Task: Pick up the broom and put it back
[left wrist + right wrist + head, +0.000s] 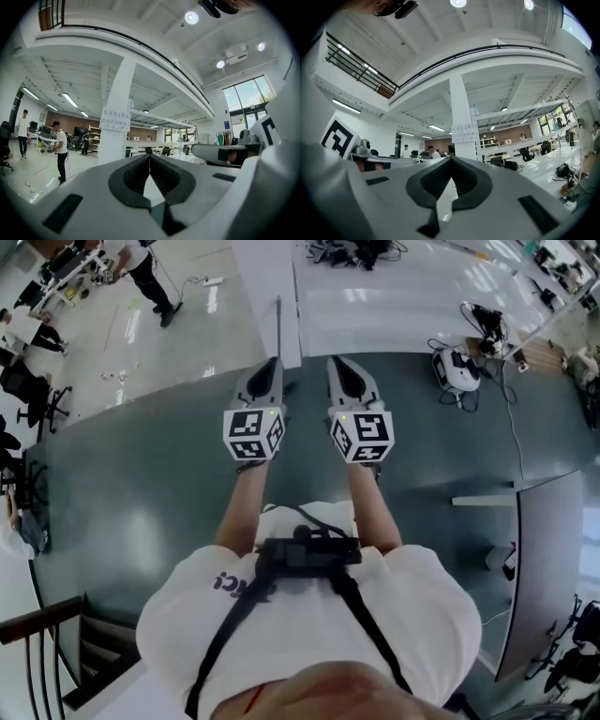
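1. Fingers on your left gripper [272, 367] and right gripper [337, 367] are pinched together, nothing between them
2. Broom [278, 329]: looks like that thin stick standing against the pillar [265, 287] just ahead, can't tell if it's waiting or already put back
3. Risk: it seems only propped there, so bump it with closed fingers and it'll probably slide off and clatter onto the floor [141, 484]
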Demonstrator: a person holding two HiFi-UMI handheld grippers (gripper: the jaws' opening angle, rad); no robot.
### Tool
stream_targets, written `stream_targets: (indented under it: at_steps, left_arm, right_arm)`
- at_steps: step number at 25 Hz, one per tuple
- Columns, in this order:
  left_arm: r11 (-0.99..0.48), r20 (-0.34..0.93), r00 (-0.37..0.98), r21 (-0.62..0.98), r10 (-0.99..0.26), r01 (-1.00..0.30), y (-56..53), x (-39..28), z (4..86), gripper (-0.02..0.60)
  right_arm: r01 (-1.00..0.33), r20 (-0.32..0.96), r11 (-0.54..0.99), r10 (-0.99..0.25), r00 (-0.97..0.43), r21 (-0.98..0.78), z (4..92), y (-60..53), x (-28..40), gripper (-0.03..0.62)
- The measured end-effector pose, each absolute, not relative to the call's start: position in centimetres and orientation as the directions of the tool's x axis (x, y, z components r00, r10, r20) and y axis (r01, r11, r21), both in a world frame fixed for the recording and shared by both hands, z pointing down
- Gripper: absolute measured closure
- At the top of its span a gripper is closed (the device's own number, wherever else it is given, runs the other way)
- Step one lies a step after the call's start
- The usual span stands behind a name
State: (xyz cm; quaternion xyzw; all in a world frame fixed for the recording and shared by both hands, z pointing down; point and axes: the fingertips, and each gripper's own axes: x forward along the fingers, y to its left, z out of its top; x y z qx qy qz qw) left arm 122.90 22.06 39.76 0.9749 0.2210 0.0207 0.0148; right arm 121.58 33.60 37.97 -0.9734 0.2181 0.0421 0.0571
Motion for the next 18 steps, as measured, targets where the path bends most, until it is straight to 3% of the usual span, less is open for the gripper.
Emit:
stream_targets:
  at_steps: [18]
  left_arm:
    - [-0.915,0.039,0.914,0.04,0.403,0.402,15.2,121.4,39.2,0.569]
  right_arm:
    - [-0.492,-0.1,-0.865,-0.484,0.869,-0.095,36.8,24.5,122.1,0.586]
